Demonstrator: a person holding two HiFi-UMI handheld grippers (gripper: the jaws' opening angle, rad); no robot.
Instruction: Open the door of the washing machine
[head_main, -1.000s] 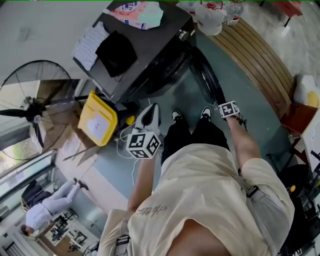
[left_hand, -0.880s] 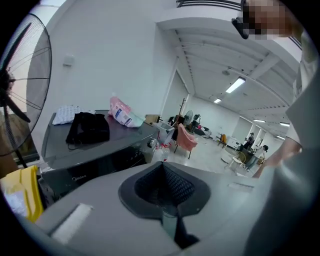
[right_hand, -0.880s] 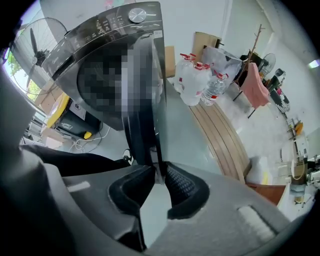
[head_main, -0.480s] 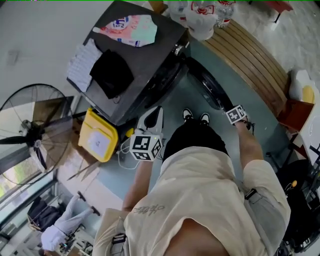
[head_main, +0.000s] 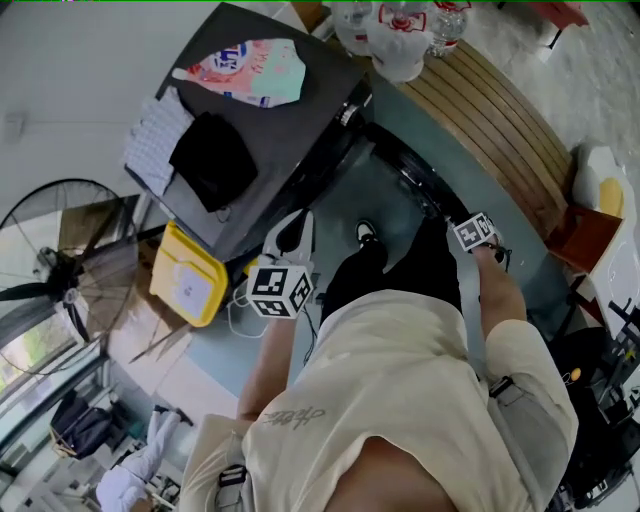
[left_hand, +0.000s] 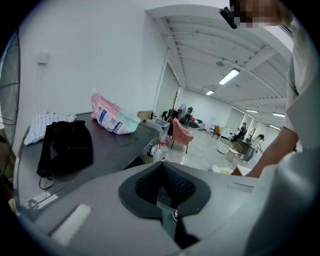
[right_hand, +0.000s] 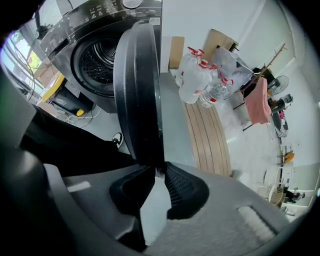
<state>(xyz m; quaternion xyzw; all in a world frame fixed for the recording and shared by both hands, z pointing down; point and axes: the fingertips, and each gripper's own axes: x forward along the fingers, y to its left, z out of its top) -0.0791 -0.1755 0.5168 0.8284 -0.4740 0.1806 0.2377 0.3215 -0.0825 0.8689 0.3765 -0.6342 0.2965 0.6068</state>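
Nearest me, R tongs (right_hand: 159, 172) are pinching the free rim of the washing machine door (right_hand: 137, 90), pads pressed on either side of its edge; L tongs (left_hand: 162, 169) are pressed together w/ nothing between them, held off by the machine's front corner and doing no work; the door itself stands swung well out from the front, edge-on in the right gripper view, w/ the drum mouth (right_hand: 97, 60) fully exposed behind it; so I judge the step in hand is the tail end of the swing, task nearly done; next move, as I read it, calls for either a little more travel along the hinge arc, keeping the pinch square to the rim so it doesn't slip, or simply spreading the R tongs and backing away w/o knocking the door; L side needn't do anything. Count, going outward: one door, one washing machine (head_main: 300, 140); on its top one black bundle (head_main: 210, 160), one checked cloth (head_main: 150, 135), one pink-and-white pouch (head_main: 250, 70); beside the machine on the floor one yellow box (head_main: 185, 280) w/ some cable near it; beyond the door one slatted wooden strip (head_main: 500, 110) and a cluster of clear red-capped water bottles (right_hand: 197, 80), at least three, can't count surer; far L one standing fan (head_main: 50, 270).
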